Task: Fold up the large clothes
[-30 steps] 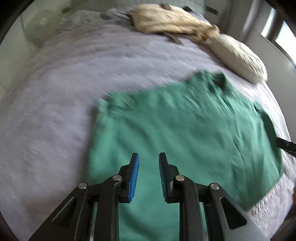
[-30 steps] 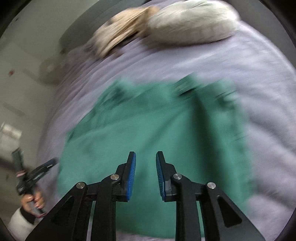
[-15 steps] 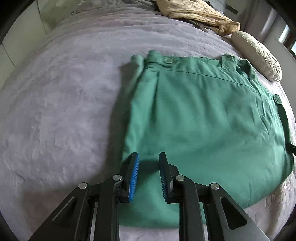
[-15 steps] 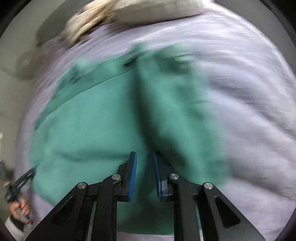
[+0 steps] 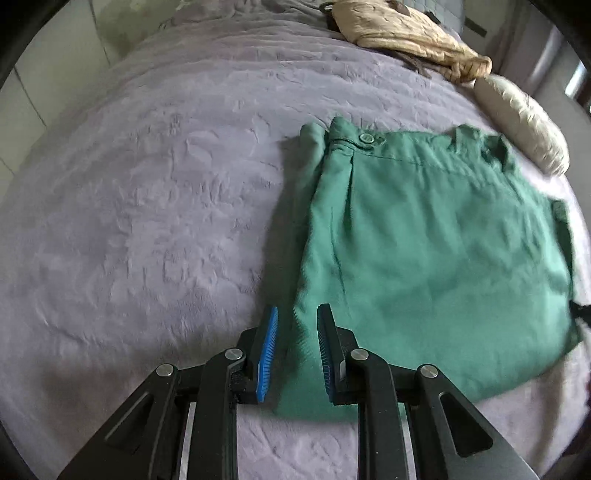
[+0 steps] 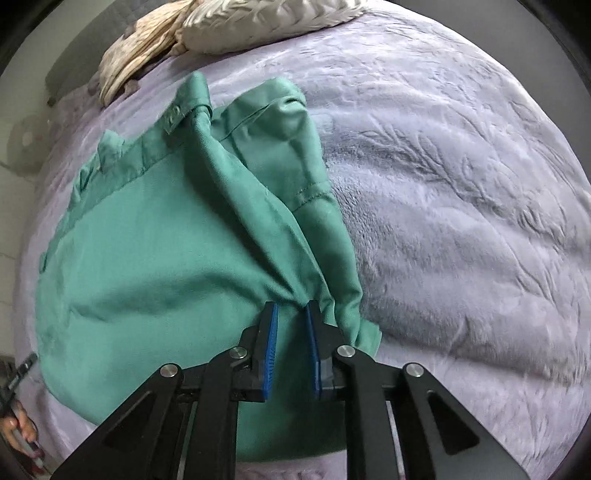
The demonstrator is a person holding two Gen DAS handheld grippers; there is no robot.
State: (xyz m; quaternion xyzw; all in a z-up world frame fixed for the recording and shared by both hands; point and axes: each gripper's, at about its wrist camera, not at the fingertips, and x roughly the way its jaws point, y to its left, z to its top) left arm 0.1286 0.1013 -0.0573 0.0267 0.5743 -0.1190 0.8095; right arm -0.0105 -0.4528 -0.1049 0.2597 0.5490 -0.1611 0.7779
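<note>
A green pair of trousers lies folded on a lilac bedspread, waistband with a button at the far end. My left gripper is open, its blue pads straddling the garment's near left edge. In the right wrist view the trousers show a raised, bunched fold along their right side. My right gripper is open, its fingers low over the near right corner where that fold gathers. No cloth is pinched in either one.
A crumpled beige garment and a cream pillow lie at the head of the bed. The pillow also shows in the right wrist view. Bare bedspread spreads right of the trousers.
Both grippers have moved down and closer to the near end of the trousers. The left one shifted to the left edge, the right one to the right corner. Both stayed open.
</note>
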